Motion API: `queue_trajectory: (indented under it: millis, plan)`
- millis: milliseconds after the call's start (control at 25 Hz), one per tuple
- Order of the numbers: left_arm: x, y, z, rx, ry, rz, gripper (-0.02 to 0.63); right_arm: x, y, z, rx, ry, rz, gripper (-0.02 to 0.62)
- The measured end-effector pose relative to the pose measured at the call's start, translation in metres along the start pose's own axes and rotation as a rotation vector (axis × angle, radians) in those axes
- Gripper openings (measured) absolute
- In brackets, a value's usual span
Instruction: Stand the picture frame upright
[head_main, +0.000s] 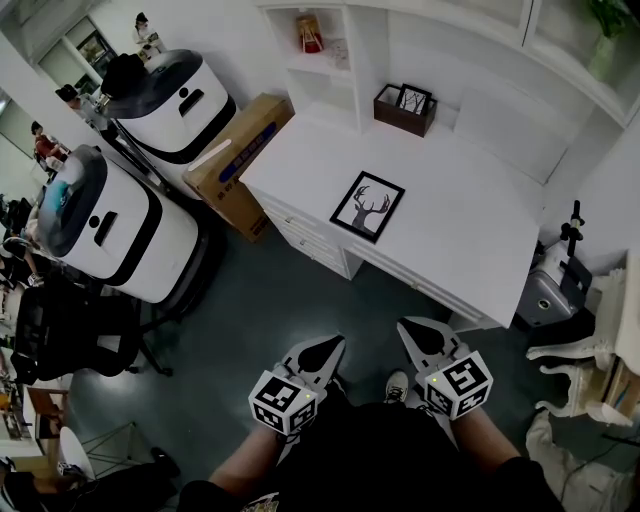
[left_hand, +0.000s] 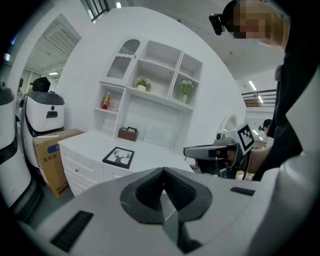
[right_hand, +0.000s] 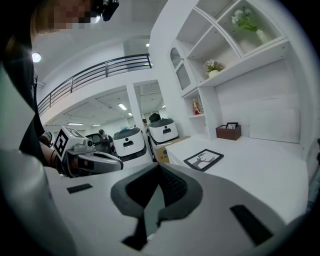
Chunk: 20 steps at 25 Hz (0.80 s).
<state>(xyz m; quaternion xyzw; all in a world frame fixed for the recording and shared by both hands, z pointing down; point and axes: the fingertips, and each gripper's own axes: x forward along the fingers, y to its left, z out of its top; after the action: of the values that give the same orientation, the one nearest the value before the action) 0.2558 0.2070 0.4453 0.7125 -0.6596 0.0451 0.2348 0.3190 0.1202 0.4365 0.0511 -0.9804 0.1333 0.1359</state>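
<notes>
Left gripper (head_main: 334, 346) — picture frame (head_main: 367, 207) flat, well beyond

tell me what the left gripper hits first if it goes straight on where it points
Likely the front edge of the white desk, just right of the flat-lying picture frame. The gap before it looks free, though depth is unclear.

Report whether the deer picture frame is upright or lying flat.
Lying flat: the picture frame rests face-up on the white desk.

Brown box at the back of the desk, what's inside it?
A small black-framed picture pokes out of the brown box; anything lower down is hidden by its walls.
</notes>
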Motion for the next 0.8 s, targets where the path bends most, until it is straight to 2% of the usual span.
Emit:
queue_trajectory:
  millis: [800]
  plan:
    - [0.004,0.092,0.03,0.034,0.013,-0.154,0.005,0.071,0.004,0.024,0.036,-0.018,-0.192,0.003]
